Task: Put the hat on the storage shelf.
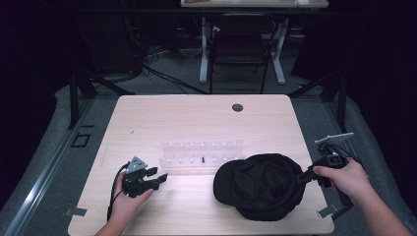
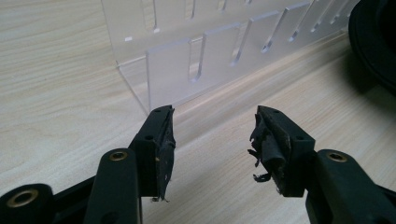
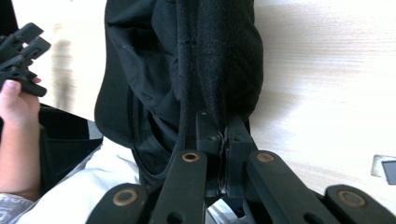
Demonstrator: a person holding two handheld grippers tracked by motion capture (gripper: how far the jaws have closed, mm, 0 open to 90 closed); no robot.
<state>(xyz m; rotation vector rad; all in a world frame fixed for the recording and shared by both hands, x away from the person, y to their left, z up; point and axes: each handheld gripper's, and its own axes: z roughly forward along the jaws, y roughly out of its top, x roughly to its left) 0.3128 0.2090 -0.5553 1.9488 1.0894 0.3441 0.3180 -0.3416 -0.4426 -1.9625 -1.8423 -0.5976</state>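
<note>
Hat: we see the black hat (image 1: 260,186) lying on the near right part of the wooden table (image 1: 196,118), just in front of the clear acrylic rack (image 1: 201,157).
Right gripper: we find the right gripper (image 3: 223,135) pinched tight on the hat's edge at its right side, fabric caught between the jaws.
Left gripper: we see the left gripper (image 2: 212,135) with jaws wide apart and nothing between them, resting low on the table near the rack's left end.
</note>
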